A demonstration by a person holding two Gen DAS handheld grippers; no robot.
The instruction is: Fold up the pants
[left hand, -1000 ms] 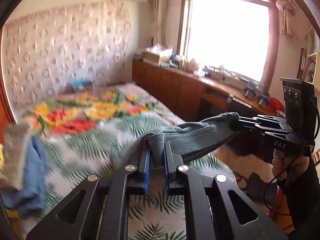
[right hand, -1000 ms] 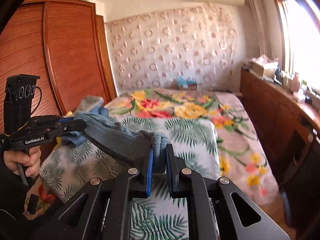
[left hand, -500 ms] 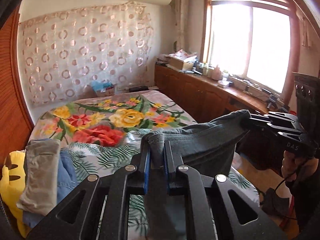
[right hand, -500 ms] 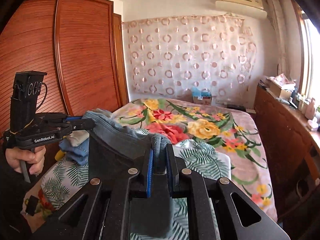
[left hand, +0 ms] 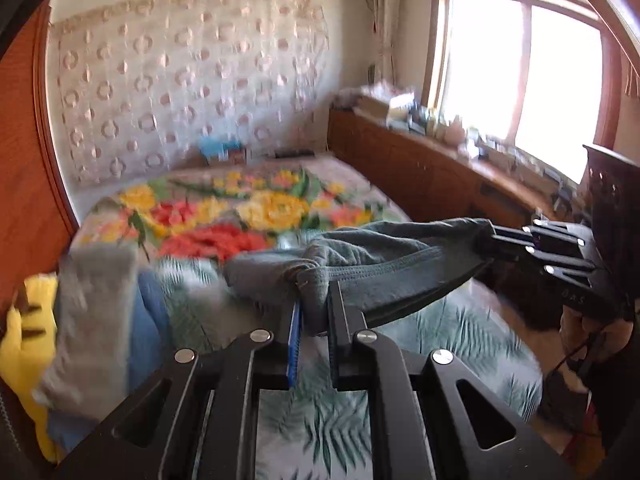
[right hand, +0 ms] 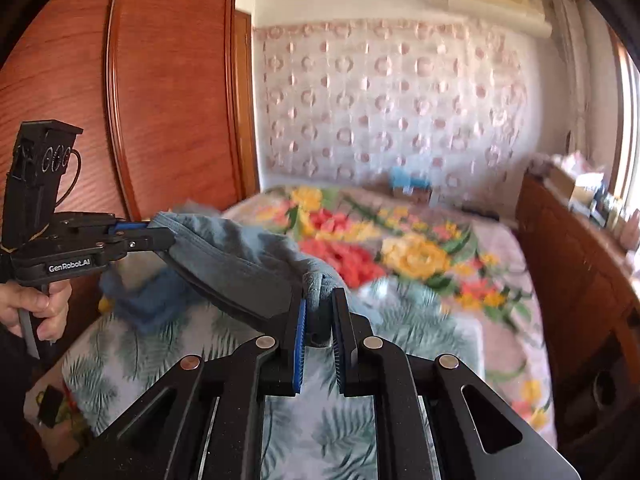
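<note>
Above the near end of the bed (left hand: 460, 332), held clear of the leaf-print cover: grey-green pants (left hand: 384, 264), stretched between 2 grippers. Left gripper (left hand: 314, 312) clamped tight on one bunched end of the fabric, blue pad showing on 1 finger only. Right gripper (right hand: 320, 316) pinched shut on the other end, cloth squeezed between both blue pads. Each tool also seen from the other camera: right one at the right edge of the left wrist view, fingertips buried in cloth; left one at the left edge of the right wrist view, marked "GenRobot.AI", gripped by a hand (right hand: 38, 304) partly cut off by the frame. Fabric sagging slightly between the 2 holds; lower part of the pants hidden behind the gripper bodies, so length and hang impossible to judge.

Along the left edge of the bed, blurred: a pile of clothes (left hand: 100, 320) in grey, blue and yellow, individual pieces hard to separate. Toward the far end, a flowered blanket (left hand: 248, 216), smeared by motion. Past the right edge, a wooden sideboard (left hand: 420, 168) under a bright window (left hand: 520, 88), clutter on top too washed out to identify. Wardrobe (right hand: 160, 100) beside the left edge.
</note>
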